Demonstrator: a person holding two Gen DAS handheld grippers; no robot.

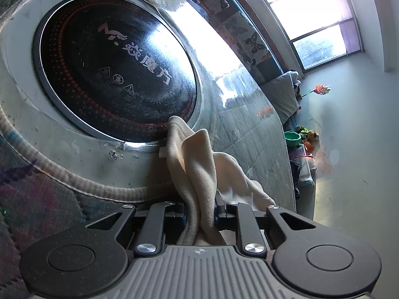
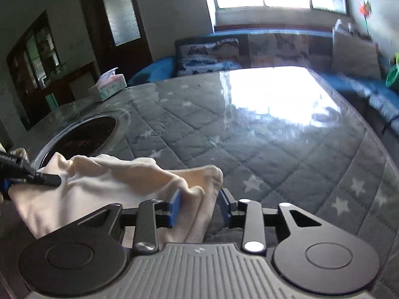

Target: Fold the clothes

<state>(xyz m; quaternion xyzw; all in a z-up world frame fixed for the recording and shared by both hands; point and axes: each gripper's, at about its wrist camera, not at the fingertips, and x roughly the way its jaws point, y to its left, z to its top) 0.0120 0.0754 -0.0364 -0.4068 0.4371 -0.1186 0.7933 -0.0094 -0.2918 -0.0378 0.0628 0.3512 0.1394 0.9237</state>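
A cream-coloured garment hangs bunched between the jaws of my left gripper, which is shut on it. The same garment stretches across the right wrist view, from my left gripper at the far left edge to my right gripper. My right gripper is closed on a fold of the cloth, its blue pads pressing the fabric from both sides. The garment is held a little above the table. Its lower part is hidden behind both grippers.
The table has a grey quilted star-pattern cover under glossy plastic. A round black induction hob is set into it, also seen in the right wrist view. A tissue box stands at the far left. A bench with cushions runs under the window.
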